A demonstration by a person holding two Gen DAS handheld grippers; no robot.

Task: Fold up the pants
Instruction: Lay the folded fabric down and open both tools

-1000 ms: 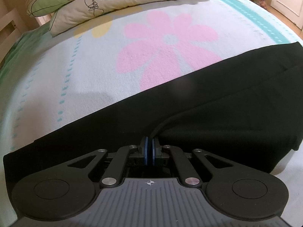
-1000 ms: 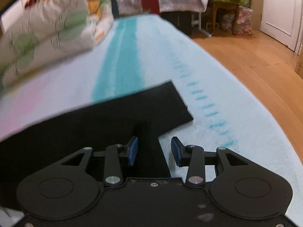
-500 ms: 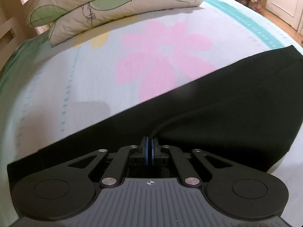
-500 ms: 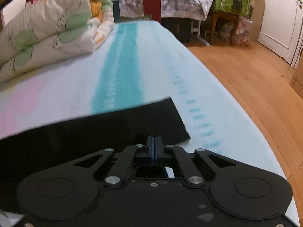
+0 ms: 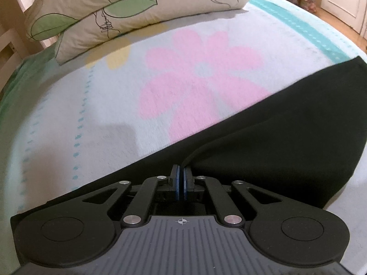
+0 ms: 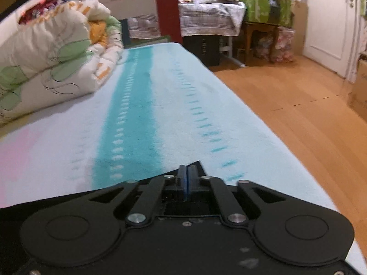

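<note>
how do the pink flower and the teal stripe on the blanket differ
The pink flower is a rounded petal shape; the teal stripe is a long straight band with pale dashes. The black pants cover the flower's lower petals and cross the stripe's near end. Both are printed on the same pale blanket.

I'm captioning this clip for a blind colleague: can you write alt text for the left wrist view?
The left gripper, jaws closed, pinches a fold of black pants lying on a pale blue blanket with a pink flower. A leaf-print duvet sits folded at the far end.
</note>
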